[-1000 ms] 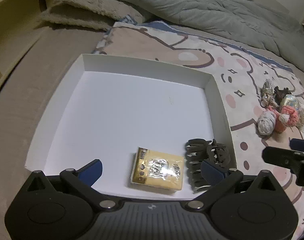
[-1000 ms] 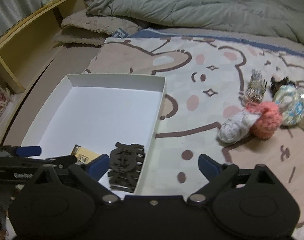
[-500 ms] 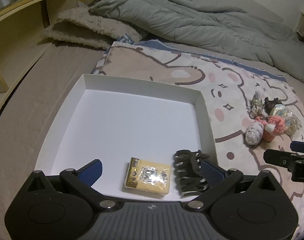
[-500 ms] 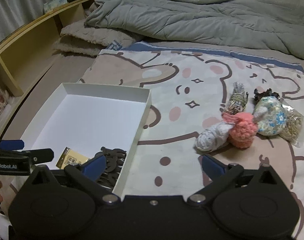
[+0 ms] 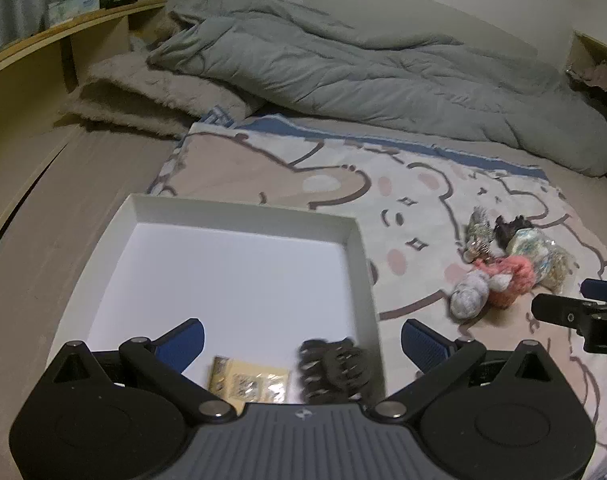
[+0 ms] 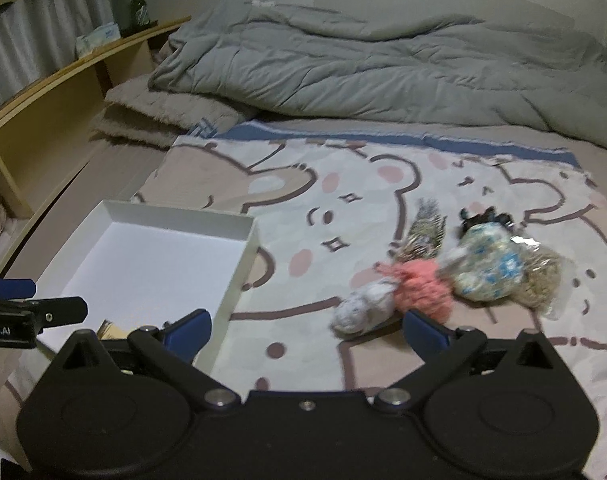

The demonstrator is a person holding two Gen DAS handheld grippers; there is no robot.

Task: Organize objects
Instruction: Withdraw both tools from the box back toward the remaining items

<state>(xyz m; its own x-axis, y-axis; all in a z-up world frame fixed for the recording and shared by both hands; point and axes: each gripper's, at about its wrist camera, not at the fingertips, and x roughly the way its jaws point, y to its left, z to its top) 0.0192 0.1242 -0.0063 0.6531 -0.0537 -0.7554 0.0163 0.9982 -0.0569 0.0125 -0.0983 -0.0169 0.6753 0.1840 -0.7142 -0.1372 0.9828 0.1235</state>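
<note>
Both grippers are held spread and empty above the bed; the left gripper point(image 5: 302, 338) is poised over the near edge of the white tray point(image 5: 359, 240), the right gripper point(image 6: 306, 330) over the printed blanket point(image 6: 343, 184) just short of the loose pile.

Already in the tray, near its front right corner: a dark hair claw clip point(image 5: 333, 368) and a yellow foil-printed packet point(image 5: 249, 376), side by side, not visibly touching.

Left to sort, clustered on the blanket and well apart from the tray: a grey-white knitted scrunchie point(image 6: 363, 310) touching a coral fluffy scrunchie point(image 6: 423, 288); a floral fabric scrunchie point(image 6: 483, 264); a crinkled clear bag of beige pieces point(image 6: 543, 280); a striped metallic hair piece point(image 6: 423, 232); a small black item behind, too blurred to identify.

Step in hand, as judged: pick-up of the next item by the right gripper; the grey-white scrunchie is nearest. It is best taken across its narrow width, the fingers lowered either side until the blanket is just met, so that the coral neighbour is not dragged along; soft yarn is expected to compress, so a full closure is advised. The clear bag is likely slippery and should be pinched at a gathered fold.

Tray: rigid, thin-walled, smooth, shallow; release is best made low over its bare floor.
</note>
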